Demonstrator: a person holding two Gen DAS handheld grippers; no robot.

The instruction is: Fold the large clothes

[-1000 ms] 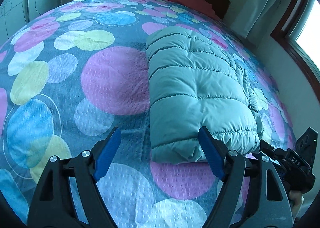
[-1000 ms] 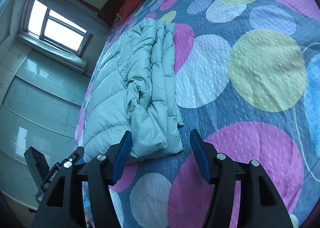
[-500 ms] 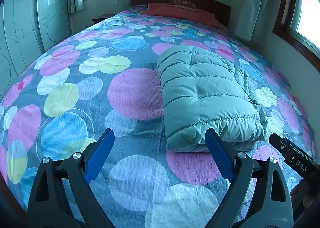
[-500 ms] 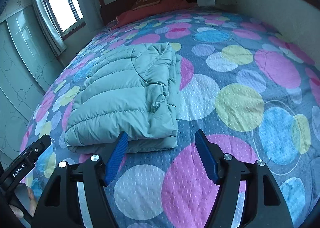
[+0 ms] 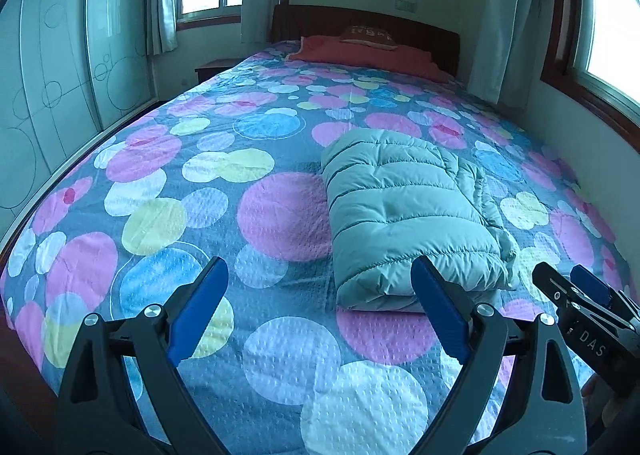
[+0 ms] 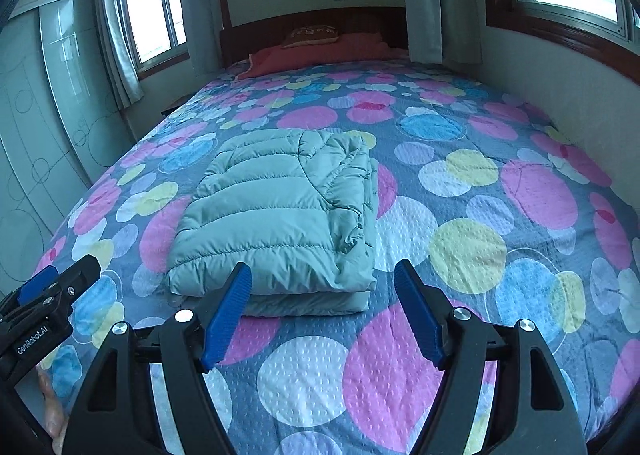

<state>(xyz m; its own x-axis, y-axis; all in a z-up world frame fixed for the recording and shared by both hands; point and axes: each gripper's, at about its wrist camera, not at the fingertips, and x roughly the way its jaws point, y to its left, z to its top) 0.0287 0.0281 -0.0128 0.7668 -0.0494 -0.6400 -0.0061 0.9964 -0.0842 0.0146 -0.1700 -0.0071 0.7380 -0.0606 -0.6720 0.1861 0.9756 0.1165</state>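
A pale green puffer jacket point(image 5: 404, 211) lies folded into a thick rectangle on the circle-patterned bedspread point(image 5: 224, 191), toward the foot of the bed — its layered edges face the right side. The left gripper point(image 5: 320, 307) and right gripper point(image 6: 322, 307) hang above the bedspread just short of the jacket, fingers spread wide — nothing between them. An orange pillow point(image 6: 320, 51) sits against the dark headboard point(image 6: 320, 21).

jacket point(image 5: 408, 215) on bed point(image 5: 200, 191), pillow point(image 5: 368, 34) seemingly behind

A folded green puffer jacket point(image 5: 404, 211) lies on the dotted bedspread point(image 5: 224, 215).
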